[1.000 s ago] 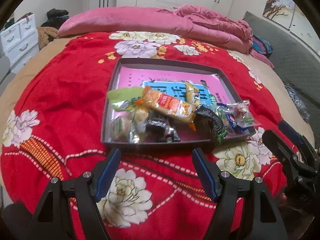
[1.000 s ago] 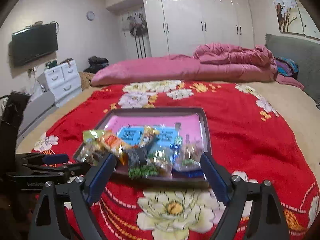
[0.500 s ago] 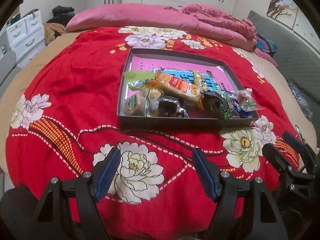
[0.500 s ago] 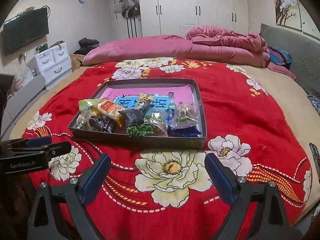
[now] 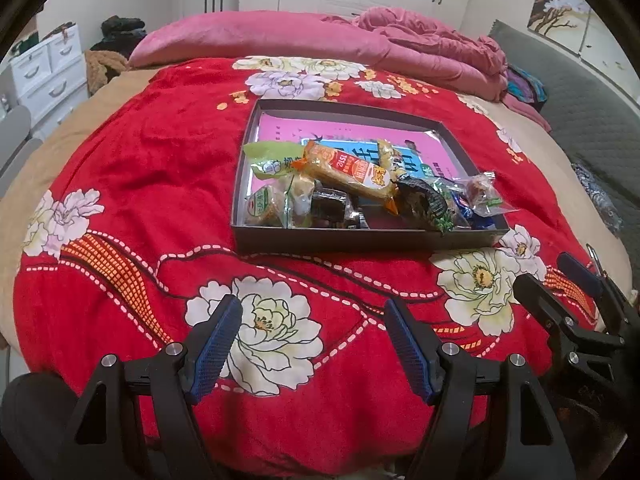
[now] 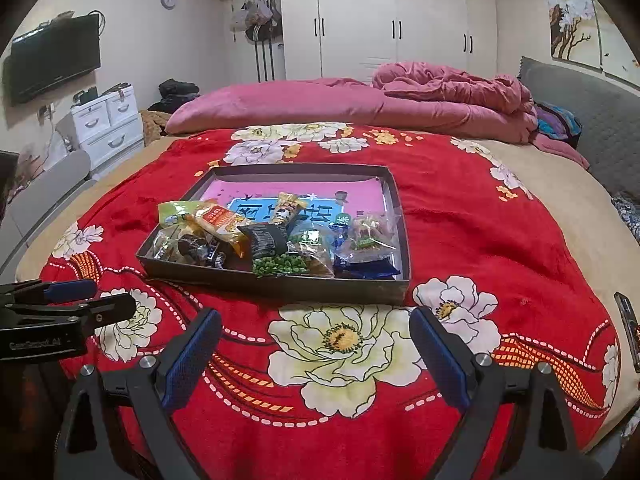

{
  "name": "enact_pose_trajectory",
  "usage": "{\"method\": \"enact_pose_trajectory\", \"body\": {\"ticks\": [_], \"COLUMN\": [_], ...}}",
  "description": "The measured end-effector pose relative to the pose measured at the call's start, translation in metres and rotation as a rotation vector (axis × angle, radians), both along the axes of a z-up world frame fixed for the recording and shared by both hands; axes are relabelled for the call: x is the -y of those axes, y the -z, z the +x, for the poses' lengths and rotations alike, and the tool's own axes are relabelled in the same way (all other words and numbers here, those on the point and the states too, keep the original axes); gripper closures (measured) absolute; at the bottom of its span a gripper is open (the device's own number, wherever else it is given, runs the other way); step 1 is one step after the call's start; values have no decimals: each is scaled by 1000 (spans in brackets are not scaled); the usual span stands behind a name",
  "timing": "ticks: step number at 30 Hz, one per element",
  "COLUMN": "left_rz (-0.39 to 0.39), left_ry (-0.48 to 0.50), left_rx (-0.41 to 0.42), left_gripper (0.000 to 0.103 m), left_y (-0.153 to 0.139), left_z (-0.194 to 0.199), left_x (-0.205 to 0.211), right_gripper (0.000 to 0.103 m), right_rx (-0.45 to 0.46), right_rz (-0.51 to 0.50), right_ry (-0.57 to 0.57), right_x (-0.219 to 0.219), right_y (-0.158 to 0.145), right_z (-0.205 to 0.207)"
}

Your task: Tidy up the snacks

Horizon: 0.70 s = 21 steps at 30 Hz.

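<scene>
1. Both views had drawn back since a second earlier; from the left wrist, the tray [image 5: 362, 240] of snacks [image 5: 348, 172] sat farther ahead of the wide, empty left gripper [image 5: 312, 344].
2. From the right wrist, the right gripper [image 6: 316, 354] stood wide, empty; snacks [image 6: 276, 240] lay ahead. Approaching one packet squarely would likely serve best.

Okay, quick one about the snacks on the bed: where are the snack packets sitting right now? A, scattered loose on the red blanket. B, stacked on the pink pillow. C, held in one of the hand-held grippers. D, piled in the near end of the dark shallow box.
D: the wrapped snack packets lie heaped in the near end of the dark shallow cardboard box on the red floral blanket, its far end bare.
</scene>
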<state>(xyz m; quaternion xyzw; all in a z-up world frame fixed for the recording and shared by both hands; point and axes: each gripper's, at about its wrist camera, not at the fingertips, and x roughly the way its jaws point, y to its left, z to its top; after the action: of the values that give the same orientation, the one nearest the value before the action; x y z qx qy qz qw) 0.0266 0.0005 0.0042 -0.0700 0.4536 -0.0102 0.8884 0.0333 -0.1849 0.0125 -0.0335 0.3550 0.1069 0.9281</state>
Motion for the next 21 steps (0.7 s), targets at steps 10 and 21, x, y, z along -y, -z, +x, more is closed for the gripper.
{"method": "enact_pose_trajectory", "body": {"ticks": [10, 21], "left_rz": [8, 13], "left_ry": [-7, -16], "left_rx": [0, -3], "left_gripper": [28, 28], "left_y": [0, 0], "left_z": [0, 1], "left_x": [0, -1], "right_gripper": [8, 8], "right_rx": [3, 2], "right_rz": [4, 6], "right_ry": [4, 7], "right_x": [2, 5], "right_y": [0, 1], "right_z": [1, 1]}}
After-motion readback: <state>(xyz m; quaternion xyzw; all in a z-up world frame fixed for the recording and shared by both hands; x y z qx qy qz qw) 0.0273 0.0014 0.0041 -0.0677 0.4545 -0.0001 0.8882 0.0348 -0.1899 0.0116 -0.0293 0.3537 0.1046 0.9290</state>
